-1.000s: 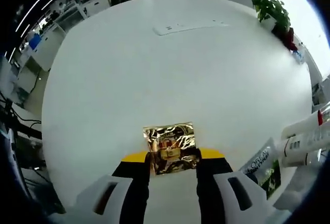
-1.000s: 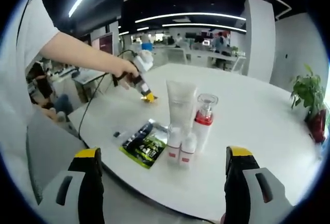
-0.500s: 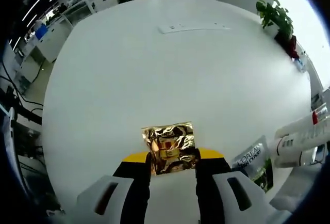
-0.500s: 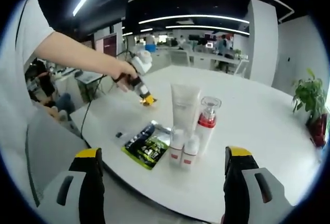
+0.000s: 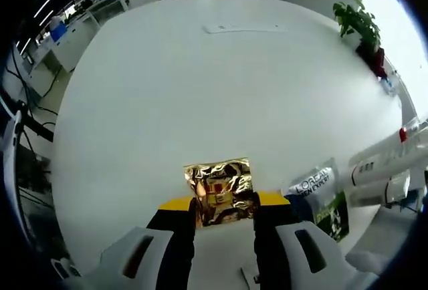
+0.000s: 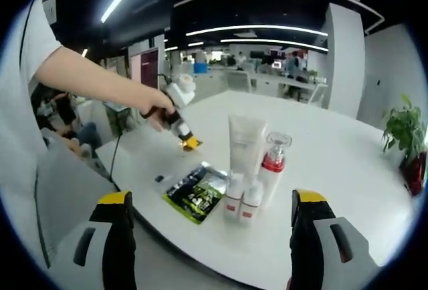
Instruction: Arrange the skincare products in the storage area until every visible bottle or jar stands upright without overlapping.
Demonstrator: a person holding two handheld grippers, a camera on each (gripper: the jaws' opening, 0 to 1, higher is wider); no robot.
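My left gripper (image 5: 221, 203) is shut on a crinkled gold foil sachet (image 5: 219, 186) over the white round table (image 5: 200, 89). The right gripper view shows that left gripper (image 6: 189, 144) in a person's hand, low over the table's left part. To its right stand a white tube (image 6: 246, 144), a bottle with a red collar and clear cap (image 6: 273, 165) and two small white bottles (image 6: 242, 198), all upright and close together. A green and white sachet (image 6: 197, 193) lies flat beside them. My right gripper (image 6: 210, 243) is open, off the near table edge, holding nothing.
A potted plant (image 6: 402, 129) stands at the table's far right edge. A white power strip (image 5: 244, 28) lies far across the table. A small dark item (image 6: 159, 178) sits near the green sachet. Office desks stand beyond the table.
The left gripper, still shut on the gold sachet, has shifted a little nearer the green sachet and bottles. The right gripper's view has drifted slightly; its jaws stay open.
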